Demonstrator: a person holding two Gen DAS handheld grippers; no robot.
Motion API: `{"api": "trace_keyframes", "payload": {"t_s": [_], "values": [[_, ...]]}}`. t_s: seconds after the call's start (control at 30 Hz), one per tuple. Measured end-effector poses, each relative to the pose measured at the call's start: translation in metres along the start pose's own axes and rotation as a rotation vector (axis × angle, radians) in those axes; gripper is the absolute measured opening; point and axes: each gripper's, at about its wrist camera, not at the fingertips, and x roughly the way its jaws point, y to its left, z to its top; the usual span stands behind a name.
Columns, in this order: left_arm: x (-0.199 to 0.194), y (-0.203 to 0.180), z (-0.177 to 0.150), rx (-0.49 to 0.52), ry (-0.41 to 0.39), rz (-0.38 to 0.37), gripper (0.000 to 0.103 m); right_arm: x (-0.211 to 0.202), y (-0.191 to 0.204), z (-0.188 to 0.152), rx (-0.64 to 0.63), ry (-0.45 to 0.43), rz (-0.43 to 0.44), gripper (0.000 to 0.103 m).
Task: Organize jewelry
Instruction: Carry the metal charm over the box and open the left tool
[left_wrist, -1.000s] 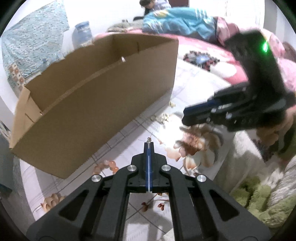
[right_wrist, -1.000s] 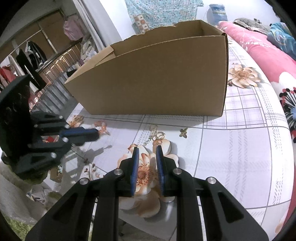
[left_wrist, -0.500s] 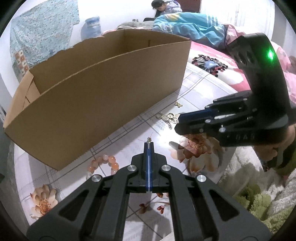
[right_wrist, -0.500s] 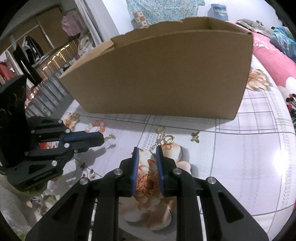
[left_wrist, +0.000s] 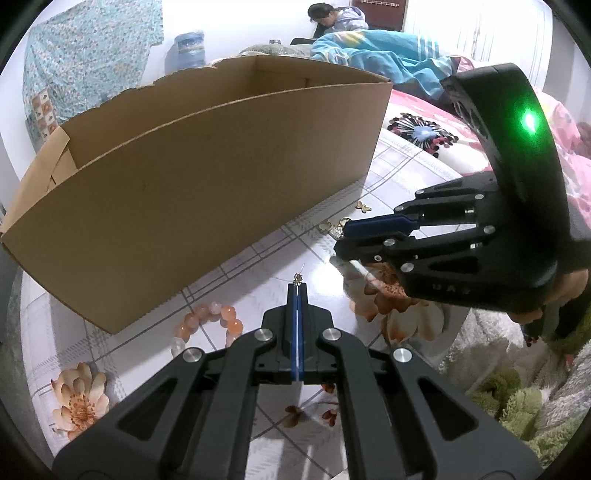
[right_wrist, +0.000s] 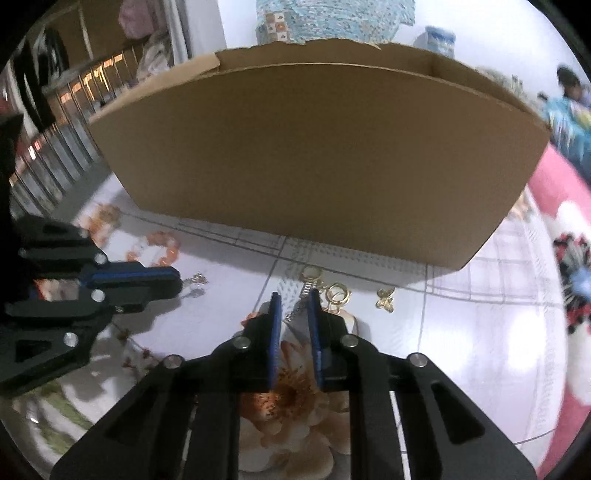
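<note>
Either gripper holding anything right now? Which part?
The left gripper is shut on a small earring, pinched at one end, the rest sticking out past the fingertips. The right gripper is open, holding nothing, near the gold chain.

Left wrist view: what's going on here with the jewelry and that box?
A person is sorting jewelry on a floral tablecloth beside an open cardboard box. The left tongs are shut on a small earring, held above the cloth. The right tongs, open, sit at a gold keychain. A gold butterfly charm and an orange bead bracelet lie loose on the cloth.
</note>
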Motion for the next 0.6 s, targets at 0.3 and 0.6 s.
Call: {"api": "trace_keyframes", "payload": {"t_s": [0.3, 0.6], "values": [[-0.001, 0.002, -0.002, -0.010, -0.008, -0.002, 0.000, -0.003, 0.000, 0.004, 0.023, 0.055, 0.004, 0.003], [-0.002, 0.002, -0.005, -0.011, -0.014, -0.004, 0.000, -0.013, -0.016, -0.010, 0.122, 0.063, 0.090, 0.002]]}}
